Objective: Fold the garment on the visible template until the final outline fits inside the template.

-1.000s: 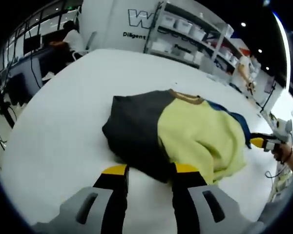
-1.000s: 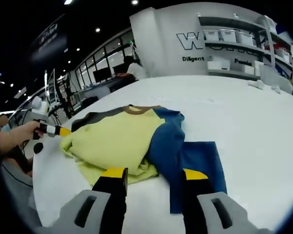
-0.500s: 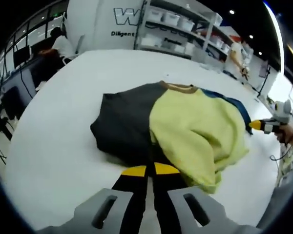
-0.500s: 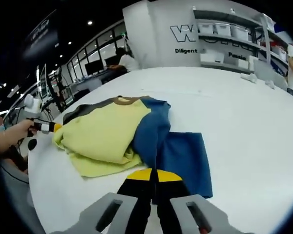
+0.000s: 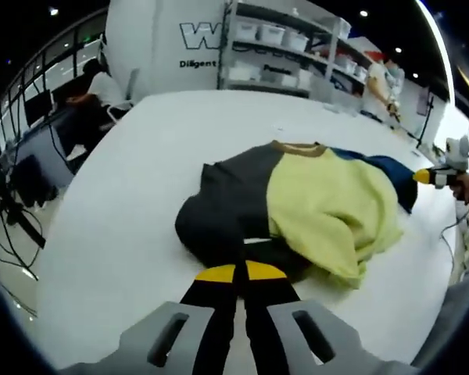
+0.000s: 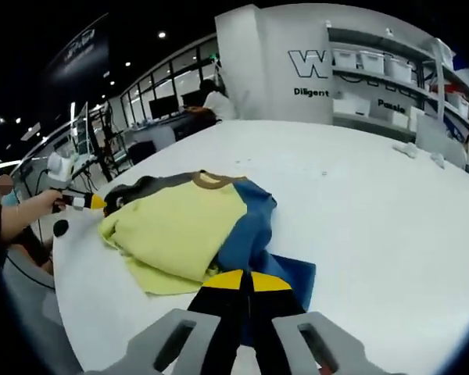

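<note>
A garment with a dark grey side [image 5: 219,203], a yellow middle [image 5: 328,203] and a blue side [image 5: 383,168] lies bunched on the white table [image 5: 141,156]. My left gripper [image 5: 236,273] is shut on the dark grey edge nearest to it. In the right gripper view the same garment shows its yellow middle [image 6: 180,226] and blue side [image 6: 246,226], and my right gripper [image 6: 245,281] is shut on the blue cloth. The right gripper [image 5: 434,176] shows past the blue end, held by a hand. The left gripper [image 6: 82,201] sits at the dark grey end.
Shelves with white bins [image 5: 281,47] stand beyond the table's far edge. A person sits at a desk [image 5: 102,82] to the far left, and another stands by the shelves [image 5: 379,78]. Bare table [image 6: 375,203] spreads around the garment.
Both grippers went from open to shut on the garment's near edges. The flat blue panel now looks shorter and drawn up, and the dark grey side is more bunched.
</note>
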A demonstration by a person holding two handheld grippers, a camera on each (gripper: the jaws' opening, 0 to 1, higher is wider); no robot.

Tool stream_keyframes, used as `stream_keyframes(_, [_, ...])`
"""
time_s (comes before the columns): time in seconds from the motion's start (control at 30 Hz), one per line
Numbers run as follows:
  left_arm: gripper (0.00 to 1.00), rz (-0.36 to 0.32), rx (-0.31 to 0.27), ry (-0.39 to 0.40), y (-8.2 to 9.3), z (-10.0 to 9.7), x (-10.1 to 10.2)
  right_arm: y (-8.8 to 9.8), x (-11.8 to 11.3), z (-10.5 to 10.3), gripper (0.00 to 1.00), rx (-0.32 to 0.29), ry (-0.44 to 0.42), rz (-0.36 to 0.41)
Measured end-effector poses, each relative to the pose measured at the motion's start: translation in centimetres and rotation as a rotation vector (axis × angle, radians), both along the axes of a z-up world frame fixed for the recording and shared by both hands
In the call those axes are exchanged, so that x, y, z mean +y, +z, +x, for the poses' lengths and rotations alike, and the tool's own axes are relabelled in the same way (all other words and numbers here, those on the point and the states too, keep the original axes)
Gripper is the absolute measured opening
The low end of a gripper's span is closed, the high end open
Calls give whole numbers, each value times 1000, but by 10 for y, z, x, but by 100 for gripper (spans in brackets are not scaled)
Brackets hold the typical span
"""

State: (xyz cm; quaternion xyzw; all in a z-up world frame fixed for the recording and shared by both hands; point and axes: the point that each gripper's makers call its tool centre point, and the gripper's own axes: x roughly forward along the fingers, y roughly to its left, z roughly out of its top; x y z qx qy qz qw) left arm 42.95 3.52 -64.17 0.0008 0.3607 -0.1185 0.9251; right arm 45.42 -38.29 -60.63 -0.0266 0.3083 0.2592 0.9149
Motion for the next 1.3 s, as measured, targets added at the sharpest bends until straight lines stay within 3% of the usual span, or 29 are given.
stream_keyframes(0.23, [2,65,21,5,-2,2,27,7,-10,4,0,15,-40,-15])
stream_keyframes(0.53, [2,81,34,52,-6,14,49,9,-28,19,0,23,-79,-78])
stream_keyframes(0.9, [2,130,81,102,-19,25,73,-4,-69,40,0,92,-149,-203])
stream_keyframes(1.13, [2,153,84,117,-21,38,84,-17,-86,59,0,118,-211,-210])
stream_keyframes(1.2, [2,170,85,123,-22,42,88,-21,-94,61,0,148,-271,-207])
stream_keyframes(1.27, [2,193,86,130,-23,45,92,-22,-99,65,0,139,-274,-226])
stream_keyframes(1.3, [2,240,78,112,-22,47,96,-24,-102,66,0,140,-279,-237])
